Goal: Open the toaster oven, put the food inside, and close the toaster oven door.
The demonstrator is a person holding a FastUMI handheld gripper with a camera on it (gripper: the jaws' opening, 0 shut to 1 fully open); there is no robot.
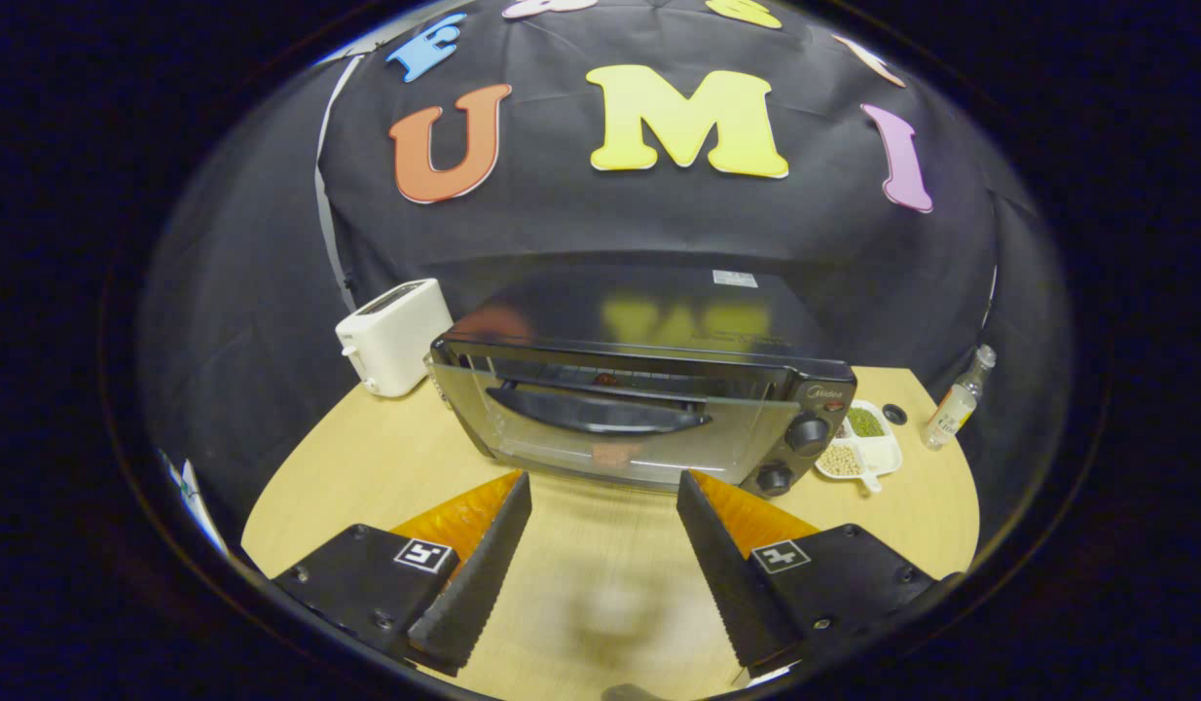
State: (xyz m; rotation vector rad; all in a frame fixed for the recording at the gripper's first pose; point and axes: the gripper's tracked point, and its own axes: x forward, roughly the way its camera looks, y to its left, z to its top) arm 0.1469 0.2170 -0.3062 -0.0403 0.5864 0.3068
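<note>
Tool [603,487] spread wide, holding nothing — toaster oven [639,409] sits on the bench [367,467] straight ahead, door apparently shut, its handle [597,411] lying crosswise just beyond the fingertips.

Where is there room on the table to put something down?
Bare wooden table lies between the open gripper and the black glass-door toaster oven, also before the white pop-up toaster. Right of the oven is crowded: white divided dish of beans, small clear bottle.
</note>
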